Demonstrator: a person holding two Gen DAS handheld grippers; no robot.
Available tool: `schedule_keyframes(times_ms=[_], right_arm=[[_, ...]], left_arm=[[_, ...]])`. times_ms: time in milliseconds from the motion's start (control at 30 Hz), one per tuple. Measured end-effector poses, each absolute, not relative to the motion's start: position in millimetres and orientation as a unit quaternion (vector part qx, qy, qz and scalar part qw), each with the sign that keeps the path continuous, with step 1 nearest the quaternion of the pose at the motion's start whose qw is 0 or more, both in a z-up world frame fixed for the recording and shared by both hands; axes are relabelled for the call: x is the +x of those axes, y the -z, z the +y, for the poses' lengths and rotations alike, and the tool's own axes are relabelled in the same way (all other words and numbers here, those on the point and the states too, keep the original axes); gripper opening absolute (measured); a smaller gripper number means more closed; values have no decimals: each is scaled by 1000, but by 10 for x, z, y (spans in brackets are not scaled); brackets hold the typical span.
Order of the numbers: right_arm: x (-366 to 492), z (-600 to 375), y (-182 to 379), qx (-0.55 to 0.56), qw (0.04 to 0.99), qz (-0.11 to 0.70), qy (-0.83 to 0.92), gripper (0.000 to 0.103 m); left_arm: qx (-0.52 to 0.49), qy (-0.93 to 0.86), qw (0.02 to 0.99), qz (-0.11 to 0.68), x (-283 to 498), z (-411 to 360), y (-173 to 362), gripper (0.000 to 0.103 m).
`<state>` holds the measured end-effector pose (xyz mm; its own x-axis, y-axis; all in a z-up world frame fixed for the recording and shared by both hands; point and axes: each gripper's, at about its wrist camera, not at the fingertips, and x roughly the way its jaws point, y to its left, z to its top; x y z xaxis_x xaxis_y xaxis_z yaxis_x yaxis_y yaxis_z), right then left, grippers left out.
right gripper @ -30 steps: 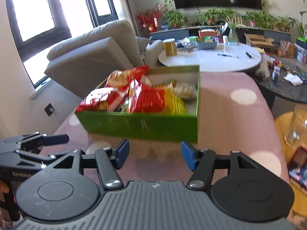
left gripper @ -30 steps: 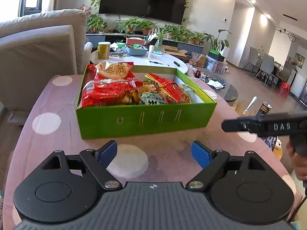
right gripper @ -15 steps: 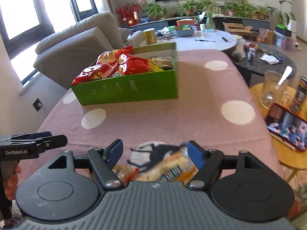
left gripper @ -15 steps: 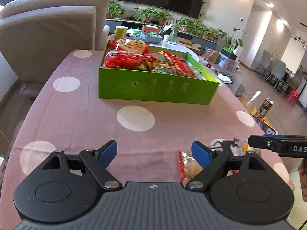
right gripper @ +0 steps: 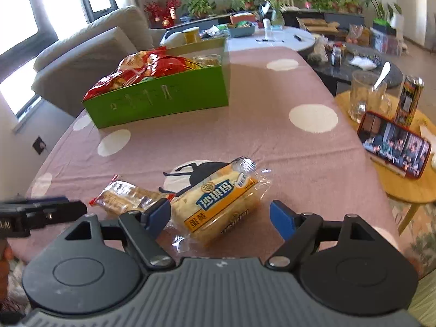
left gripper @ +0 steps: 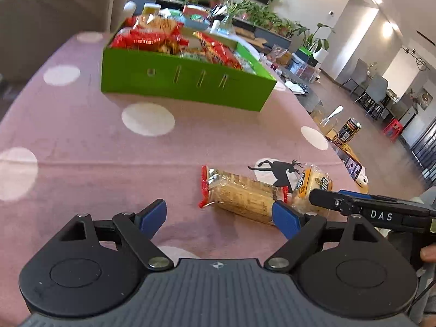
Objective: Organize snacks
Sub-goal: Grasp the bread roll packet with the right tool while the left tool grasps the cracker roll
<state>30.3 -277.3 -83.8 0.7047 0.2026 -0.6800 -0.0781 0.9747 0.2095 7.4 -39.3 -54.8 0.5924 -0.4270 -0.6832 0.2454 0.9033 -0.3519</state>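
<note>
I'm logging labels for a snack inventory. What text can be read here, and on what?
"沙琪玛" and "蛋黄": on the yellow packet.
"DAS": on the right gripper, seen from the left wrist.
Red-edged packet: print too blurred to read.
Green box, its snacks, and the can: print too small or blurred.

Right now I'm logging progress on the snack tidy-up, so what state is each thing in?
Green cardboard box: open-topped, filled with snack packets.
Yellow-labelled cake packet: sealed, lying on the tablecloth between the open right gripper jaws, which have just been opening.
Red-edged clear biscuit packet: sealed, lying flat, ungripped.
Left gripper: open, empty.
Glass mug: upright, spoon inside.
</note>
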Motion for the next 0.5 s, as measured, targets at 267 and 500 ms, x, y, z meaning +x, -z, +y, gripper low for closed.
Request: schedule_keyframes(times_ms=[267,500], right_arm=[[507,-2747,873,116,910,389,-84,80],[624,-2725,852,145,908,380,-100,79]], left_arm=[[-134,209,857,452,293,-584,685,83],[-135,205,862,443,432,-670,683,83]])
